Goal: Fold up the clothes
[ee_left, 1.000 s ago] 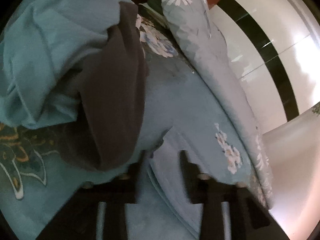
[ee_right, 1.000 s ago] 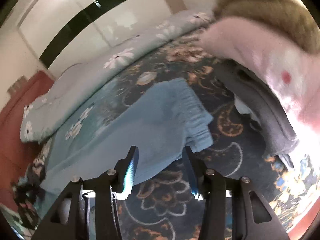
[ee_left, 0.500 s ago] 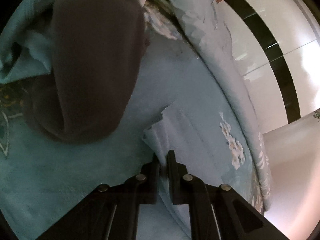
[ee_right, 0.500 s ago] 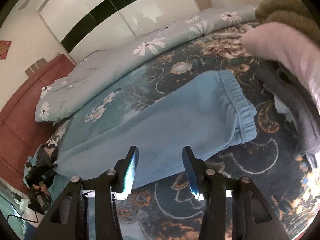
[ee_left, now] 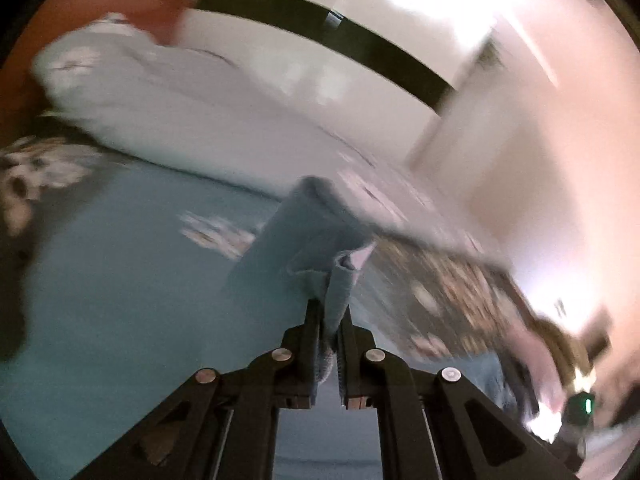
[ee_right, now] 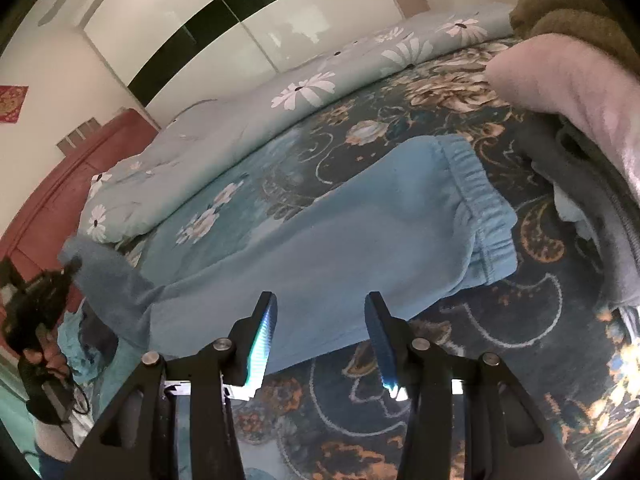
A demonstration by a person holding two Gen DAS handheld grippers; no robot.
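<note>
The left gripper (ee_left: 329,312) has just clamped the blue pants (ee_right: 340,236) and lifted them, starting the fold; the right gripper (ee_right: 320,312) hangs open just above.

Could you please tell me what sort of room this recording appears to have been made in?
Most likely a bedroom. Clothes lie on a bed with a flowered bedspread, a daisy-print quilt is bunched along its far side, and a glossy white sliding wardrobe fills the wall behind.
</note>
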